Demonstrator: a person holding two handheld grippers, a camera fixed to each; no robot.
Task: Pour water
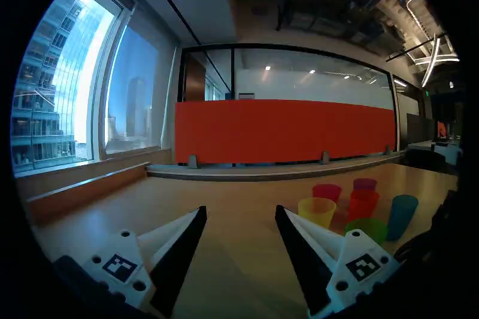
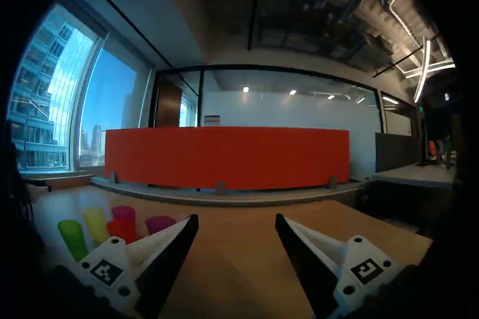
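While the left tool (image 1: 240, 209) and right tool (image 2: 236, 217) both gape empty, the cups (image 1: 362, 202) crowd together on the counter (image 1: 239, 187) between them; grabbing one could likely topple its neighbours.

Six cups (image 1: 317, 210), perhaps seven, on one table (image 1: 239, 229).

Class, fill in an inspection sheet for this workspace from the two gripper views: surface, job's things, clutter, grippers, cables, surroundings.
Surface: wooden table, bare in front of both grippers.
Job's things: coloured cups grouped close together on the table; contents cannot be told.
Clutter: nothing seen.
Grippers: left gripper open, holding nothing; right gripper open, holding nothing.
Cables: nothing seen.
Surroundings: red partition along the table's far edge; window onto high-rise buildings; ceiling strip lights.
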